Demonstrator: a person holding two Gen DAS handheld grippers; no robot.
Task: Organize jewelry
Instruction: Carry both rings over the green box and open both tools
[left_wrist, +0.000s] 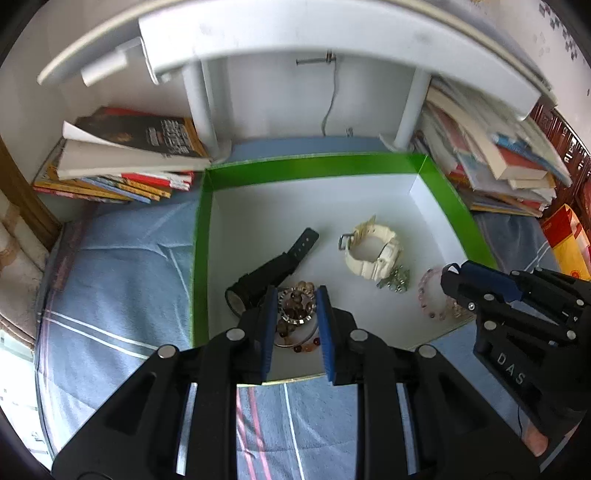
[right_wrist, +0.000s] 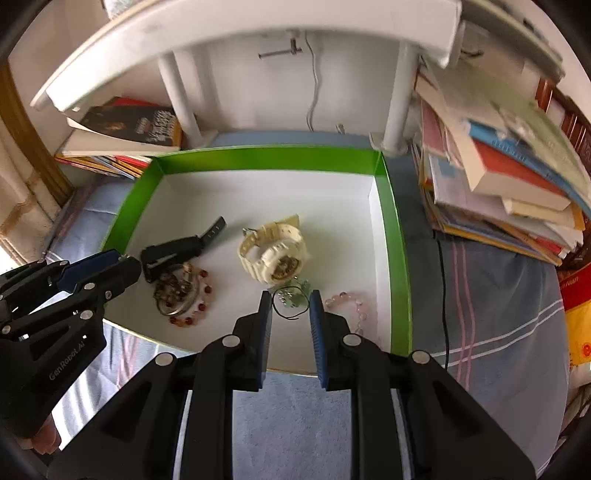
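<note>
A black watch (right_wrist: 173, 251) was seen at the left of the green-walled box (right_wrist: 266, 158), with a tangle of beaded bracelets (right_wrist: 181, 291) just beside it. The left gripper (left_wrist: 295, 295) was held above that tangle, jaws narrow and empty. A cream watch (right_wrist: 273, 254) lay mid-box. Over a small charm piece (right_wrist: 291, 299), the right gripper (right_wrist: 290, 299) was held narrow, nothing clamped. A pink bracelet (right_wrist: 351, 306) was rightmost.
</note>
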